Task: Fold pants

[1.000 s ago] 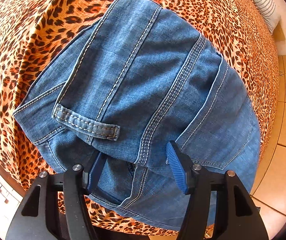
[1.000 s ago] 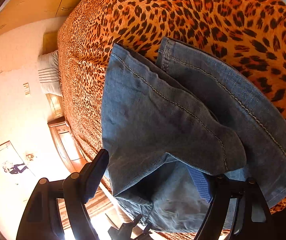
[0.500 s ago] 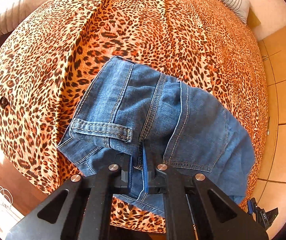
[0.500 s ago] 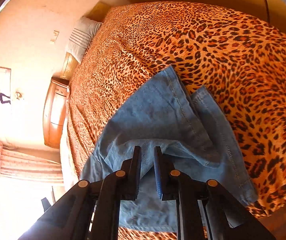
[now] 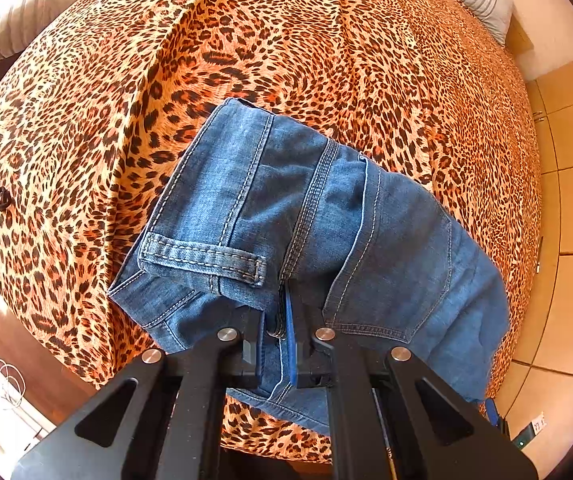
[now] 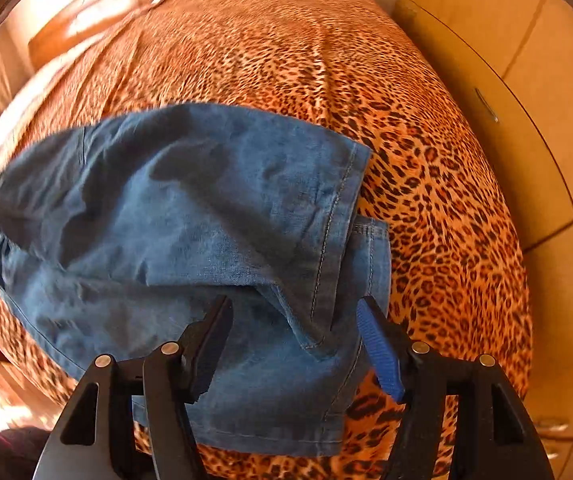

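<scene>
The left gripper (image 5: 280,340) is pinched tight on the waistband end of the blue denim pants (image 5: 318,232), its two black arms drawn together with a fold of stitched cloth caught between the pads, near the belt loop and the thick back seam. From that grip the denim runs away from the camera and drapes down onto the leopard-print bedspread (image 5: 246,48), with the back pocket spreading off to the right in that view. The right gripper (image 6: 296,344) has its jaws apart and opening; the leg end of the pants (image 6: 190,208) lies under and between them, but the pads do not press on it, so that end lies loose on the bedspread (image 6: 426,152) near the edge of the bed. The hemmed cuff edge sits just beyond the blue-padded finger, a second cuff peeking out beneath it. The relation that matters: the pants' long axis appears to run from the left gripper's waistband hold across to the leg hems below the right gripper, so the free end to be carried lies directly under the right one, which is the nearer. In my judgement the next fold needs that gripper to close on both hem layers together.
</scene>
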Action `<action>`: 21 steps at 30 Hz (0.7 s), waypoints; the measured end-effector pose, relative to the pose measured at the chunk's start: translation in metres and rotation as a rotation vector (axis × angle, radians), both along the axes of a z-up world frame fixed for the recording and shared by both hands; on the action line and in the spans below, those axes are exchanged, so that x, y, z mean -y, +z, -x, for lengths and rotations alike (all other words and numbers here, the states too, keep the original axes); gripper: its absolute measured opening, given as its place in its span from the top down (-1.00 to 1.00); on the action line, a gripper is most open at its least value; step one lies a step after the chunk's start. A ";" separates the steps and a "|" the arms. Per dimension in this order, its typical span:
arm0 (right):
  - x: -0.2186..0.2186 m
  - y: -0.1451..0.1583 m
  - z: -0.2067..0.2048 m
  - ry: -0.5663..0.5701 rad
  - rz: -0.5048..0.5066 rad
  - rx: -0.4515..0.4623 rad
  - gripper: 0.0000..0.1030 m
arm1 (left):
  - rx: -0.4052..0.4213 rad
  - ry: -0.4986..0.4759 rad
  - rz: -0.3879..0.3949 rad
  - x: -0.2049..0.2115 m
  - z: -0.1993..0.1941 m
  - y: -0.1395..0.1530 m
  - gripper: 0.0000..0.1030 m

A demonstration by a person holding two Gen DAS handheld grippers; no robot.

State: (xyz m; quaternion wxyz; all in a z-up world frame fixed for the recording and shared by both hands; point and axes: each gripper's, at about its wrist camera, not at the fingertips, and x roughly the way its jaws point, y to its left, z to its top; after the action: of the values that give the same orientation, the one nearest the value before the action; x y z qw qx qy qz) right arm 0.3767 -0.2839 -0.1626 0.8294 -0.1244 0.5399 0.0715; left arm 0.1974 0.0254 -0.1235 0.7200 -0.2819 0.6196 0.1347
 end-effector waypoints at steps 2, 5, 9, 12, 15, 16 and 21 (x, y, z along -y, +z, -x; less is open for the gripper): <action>-0.010 -0.010 -0.009 0.083 0.058 -0.017 -0.11 | 0.005 0.002 -0.005 0.001 -0.003 0.000 0.88; -0.014 -0.010 -0.017 0.124 0.056 -0.059 0.94 | 0.020 0.009 -0.020 0.000 -0.001 0.008 0.88; -0.014 0.028 0.019 0.204 0.019 -0.027 0.95 | 0.047 -0.011 -0.037 -0.001 0.023 0.023 0.88; -0.005 0.028 0.052 0.209 0.035 -0.065 0.95 | 0.017 -0.023 -0.077 -0.002 0.050 0.011 0.88; 0.018 -0.013 0.060 0.123 0.115 -0.162 0.80 | -0.128 -0.013 -0.075 -0.012 0.060 -0.037 0.88; 0.024 -0.022 0.059 0.080 0.109 -0.185 0.79 | -0.187 0.009 -0.036 -0.018 0.064 -0.053 0.89; 0.059 0.004 0.064 -0.142 -0.116 -0.153 0.11 | -0.146 0.052 0.014 -0.043 0.078 -0.046 0.89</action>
State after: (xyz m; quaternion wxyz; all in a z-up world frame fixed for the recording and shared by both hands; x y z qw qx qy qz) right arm 0.3127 -0.3430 -0.1590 0.7946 -0.0316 0.6040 0.0530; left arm 0.1192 0.0679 -0.1695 0.6671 -0.2924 0.6640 0.1692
